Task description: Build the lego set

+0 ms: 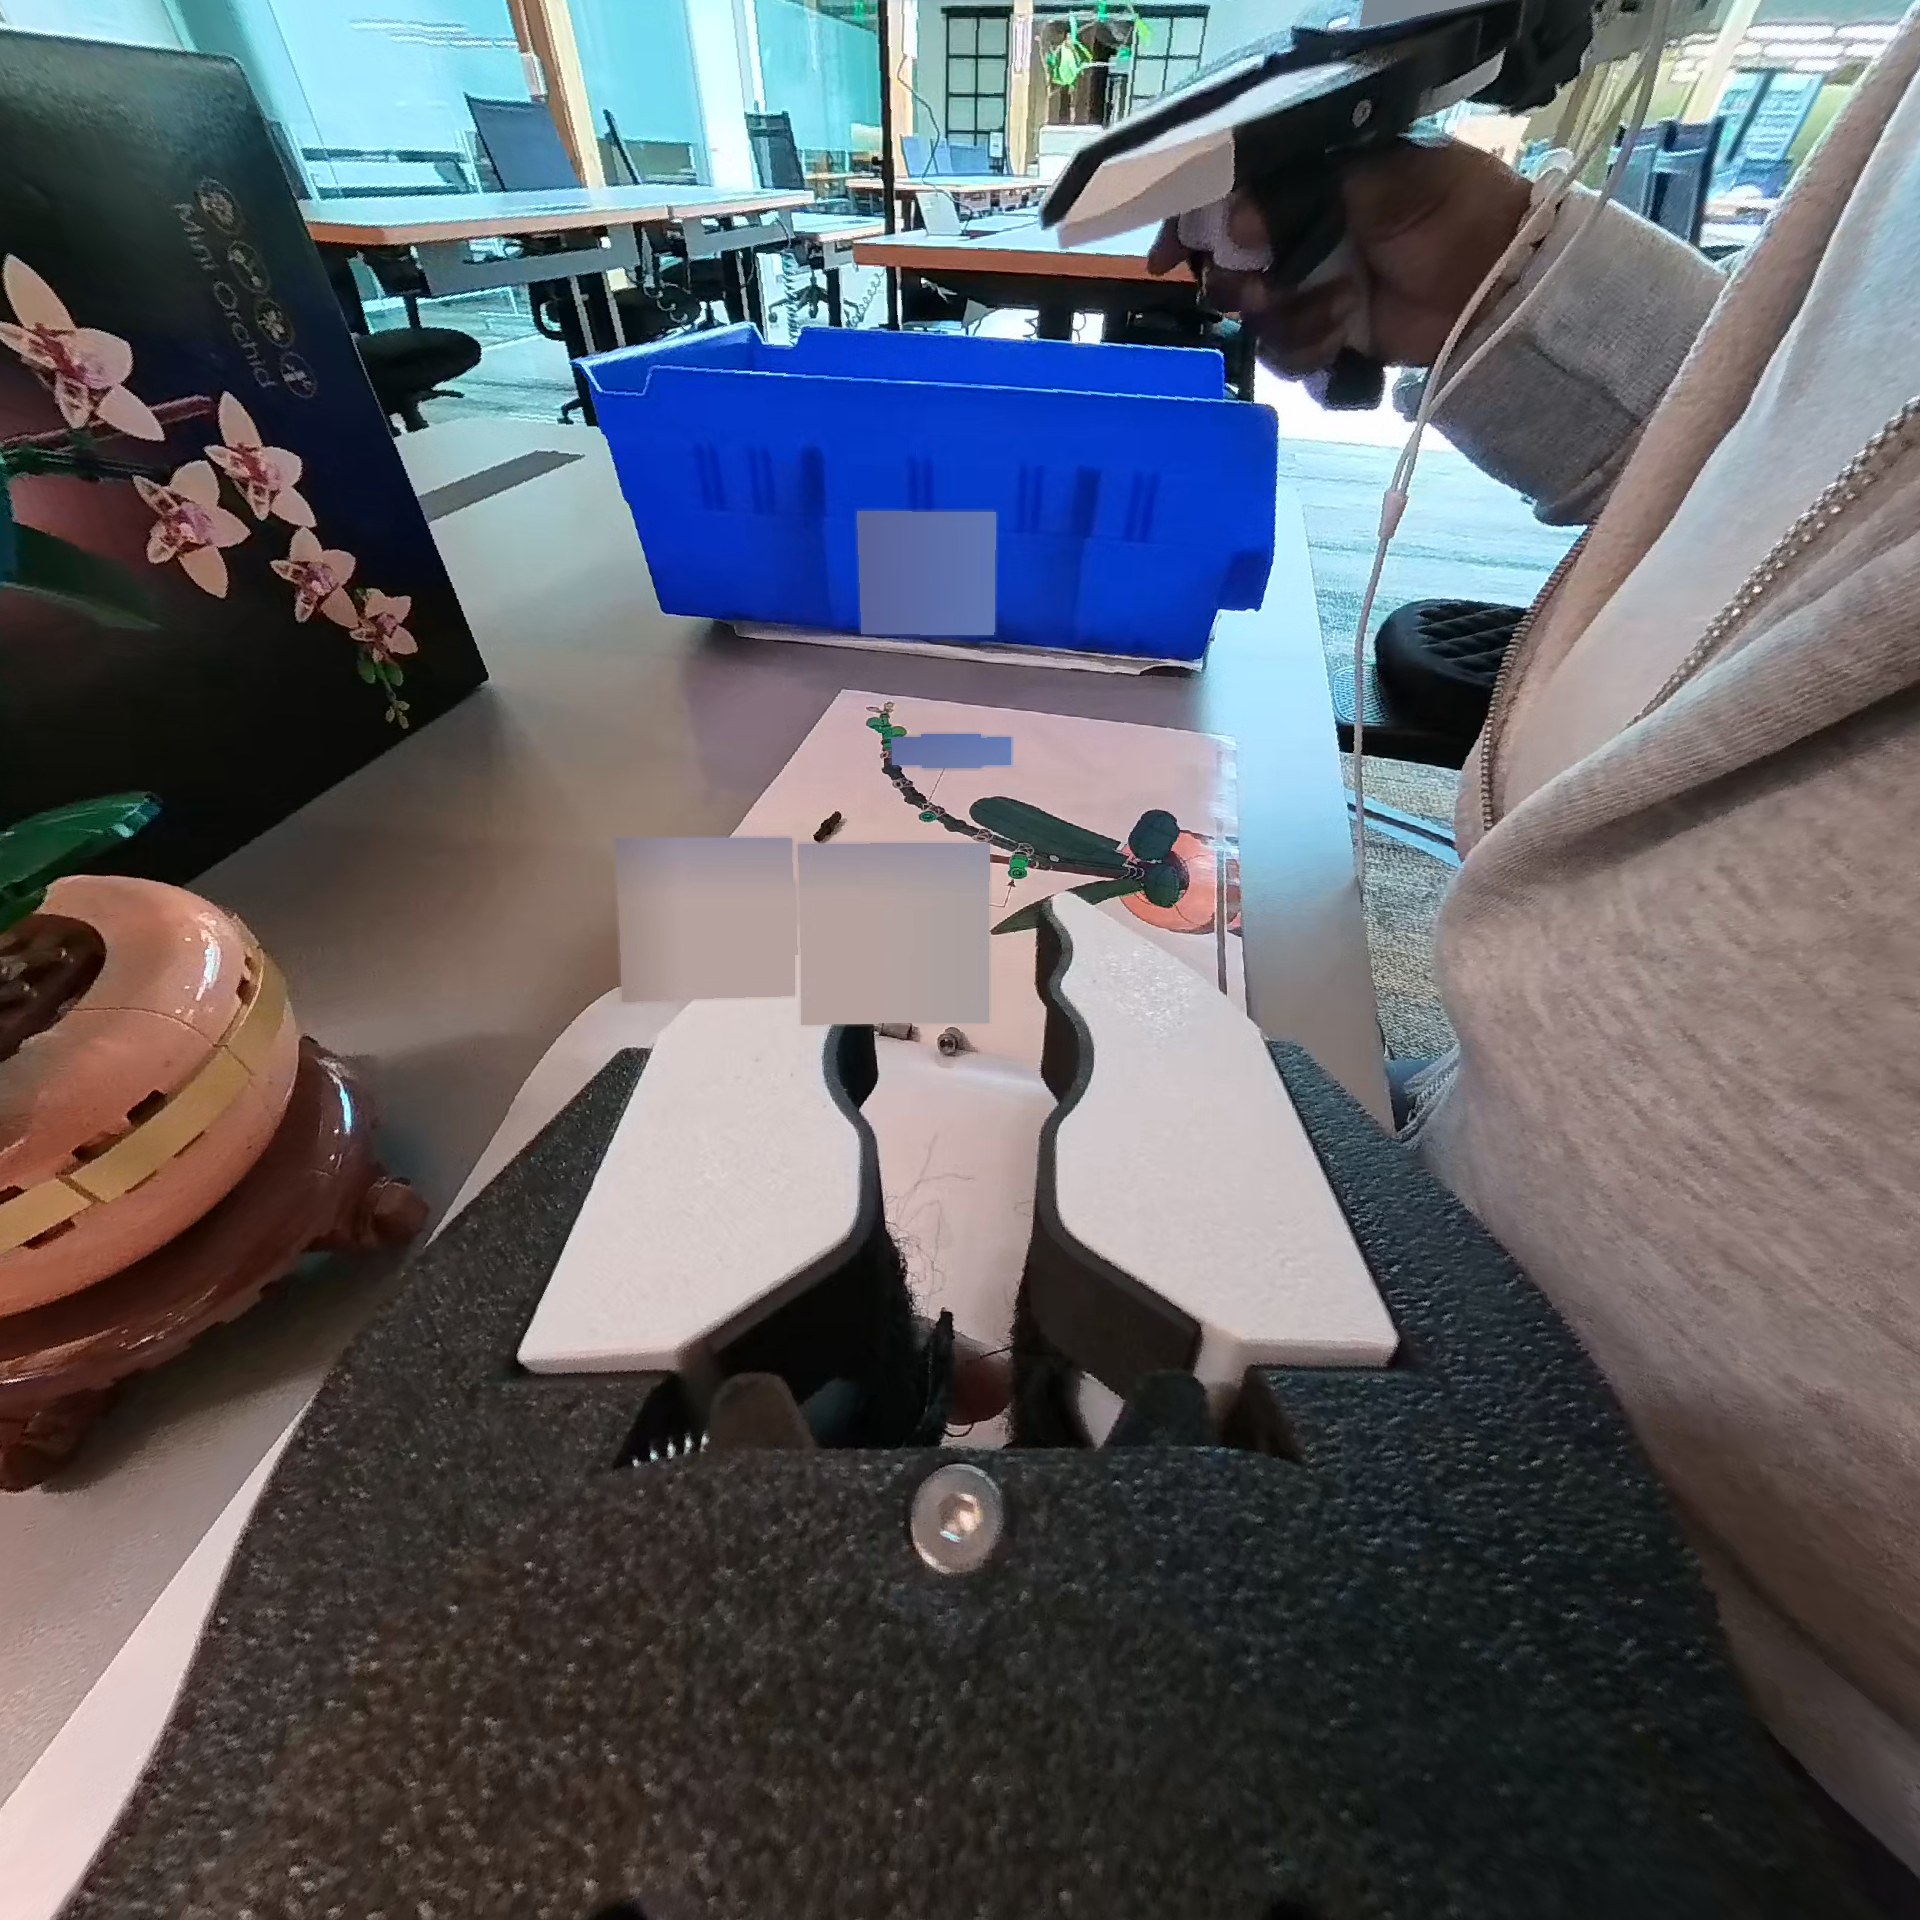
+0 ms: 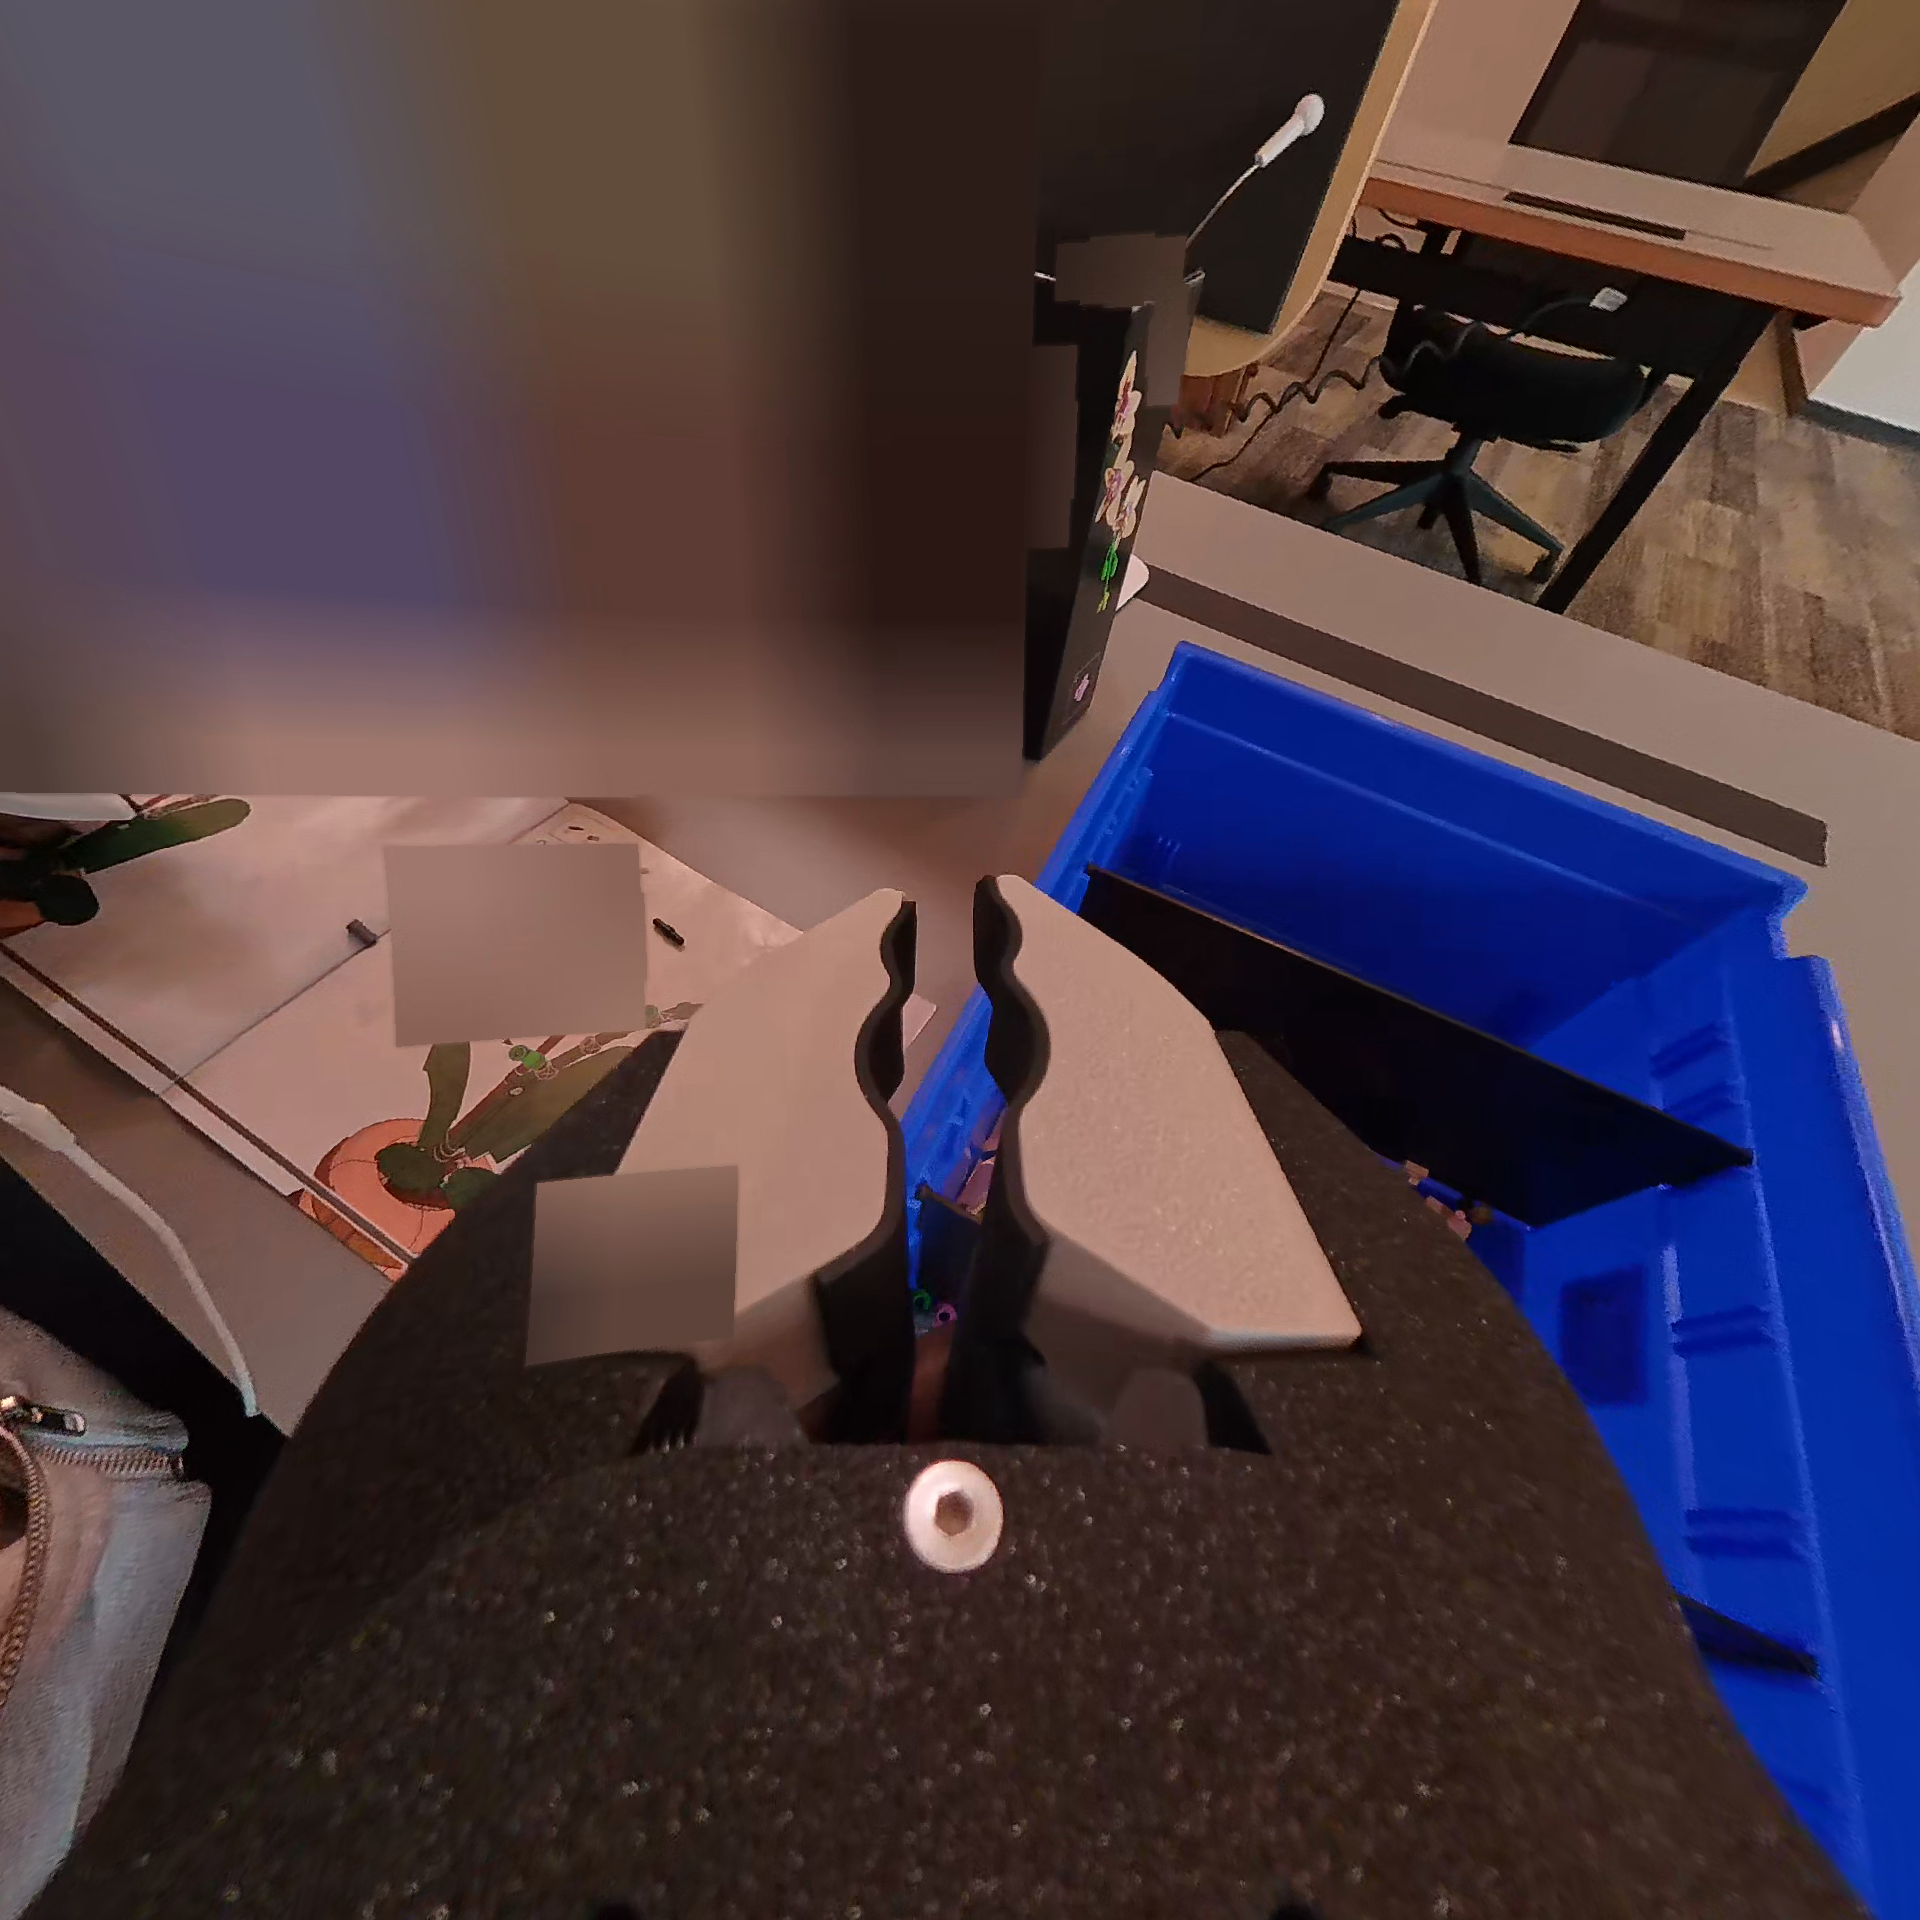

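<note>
Grey table (image 1: 540, 665) carries everything, with a blue bin (image 1: 935, 488) at its far side and a dark box printed with orchids (image 1: 208, 468) standing upright to the left. Nearer lies an open instruction booklet (image 1: 1091, 769), and a pink brick-built pot (image 1: 135, 1091) sits at the left edge.

The left gripper (image 1: 951, 997) hovers low over the booklet, jaws parted with nothing between them; two small grey pins (image 1: 925, 1036) lie on the page just ahead of its fingertips, and a black pin (image 1: 827, 826) lies farther on.

The right gripper (image 2: 943, 914) is raised over the bin's near wall, by a black divider (image 2: 1455, 1049), its jaws narrowly apart and gripping nothing.

Mosaic patches cover parts of the booklet and the left fingertip. Small coloured pieces in the bin, mostly behind the right fingers, are too hidden to identify.
</note>
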`<state>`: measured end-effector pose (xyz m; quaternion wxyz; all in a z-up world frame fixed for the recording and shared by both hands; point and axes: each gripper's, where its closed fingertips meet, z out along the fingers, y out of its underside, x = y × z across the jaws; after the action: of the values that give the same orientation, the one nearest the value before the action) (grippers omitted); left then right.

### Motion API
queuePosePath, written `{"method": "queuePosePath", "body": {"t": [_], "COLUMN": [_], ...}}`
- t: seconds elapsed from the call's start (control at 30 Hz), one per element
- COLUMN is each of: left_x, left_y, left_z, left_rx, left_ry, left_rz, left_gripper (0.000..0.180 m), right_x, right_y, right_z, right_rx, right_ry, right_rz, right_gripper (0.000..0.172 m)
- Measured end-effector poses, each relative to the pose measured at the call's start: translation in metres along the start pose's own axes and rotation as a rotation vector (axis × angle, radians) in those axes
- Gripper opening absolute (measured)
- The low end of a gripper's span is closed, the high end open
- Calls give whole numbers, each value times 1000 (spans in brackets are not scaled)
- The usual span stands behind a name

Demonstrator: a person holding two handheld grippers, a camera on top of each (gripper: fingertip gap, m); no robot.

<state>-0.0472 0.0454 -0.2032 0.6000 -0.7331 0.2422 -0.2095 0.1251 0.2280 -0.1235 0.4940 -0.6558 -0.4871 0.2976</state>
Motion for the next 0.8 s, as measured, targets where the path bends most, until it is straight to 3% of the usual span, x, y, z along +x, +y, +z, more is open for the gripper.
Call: {"method": "queuePosePath", "body": {"t": [0.33,0.8], "left_x": [-1,-1], "left_y": [0,2], "left_z": [0,2], "left_rx": [2,-21], "left_ry": [1,6], "left_rz": [-13,-12], "left_gripper": [27,27], "right_x": [-1,10], "right_y": [6,9], "right_z": [11,-4], "right_rx": [-28,-31], "right_ry": [-21,24], "right_rz": [-3,-2], "right_gripper": [10,10]}}
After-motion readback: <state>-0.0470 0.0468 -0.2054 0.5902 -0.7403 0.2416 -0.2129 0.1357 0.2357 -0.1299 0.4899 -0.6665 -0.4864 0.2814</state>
